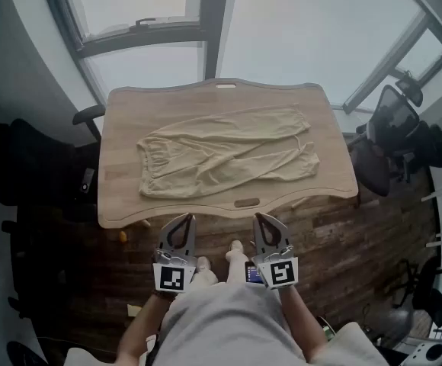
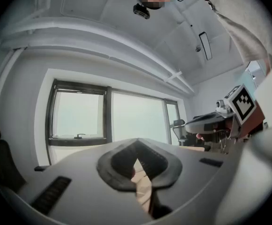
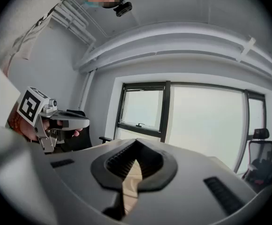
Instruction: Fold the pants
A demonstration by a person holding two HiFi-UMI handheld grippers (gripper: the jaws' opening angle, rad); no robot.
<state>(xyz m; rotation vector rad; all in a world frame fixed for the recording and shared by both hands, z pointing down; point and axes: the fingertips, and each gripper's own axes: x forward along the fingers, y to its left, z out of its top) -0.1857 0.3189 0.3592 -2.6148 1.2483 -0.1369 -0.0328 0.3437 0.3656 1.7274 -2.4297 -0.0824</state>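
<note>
Both tools are clenched on nothing, short of the table (image 1: 122, 204): left gripper (image 1: 185, 219), right gripper (image 1: 260, 218). Pants (image 1: 229, 152) lie spread flat on it, untouched. Folding seems not yet begun; next, the jaws must open and reach a pants edge.

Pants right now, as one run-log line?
pants: spread unfolded on wooden table | left gripper: shut, empty | right gripper: shut, empty

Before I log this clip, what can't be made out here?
- Pants, both gripper views: the shut left tongs and right tongs fill the foreground. Only a pale sliver shows, cloth or table unclear.
- Pants' waistband details, head view: too small.
- Orange thing on the floor, head view: too small to name.
</note>
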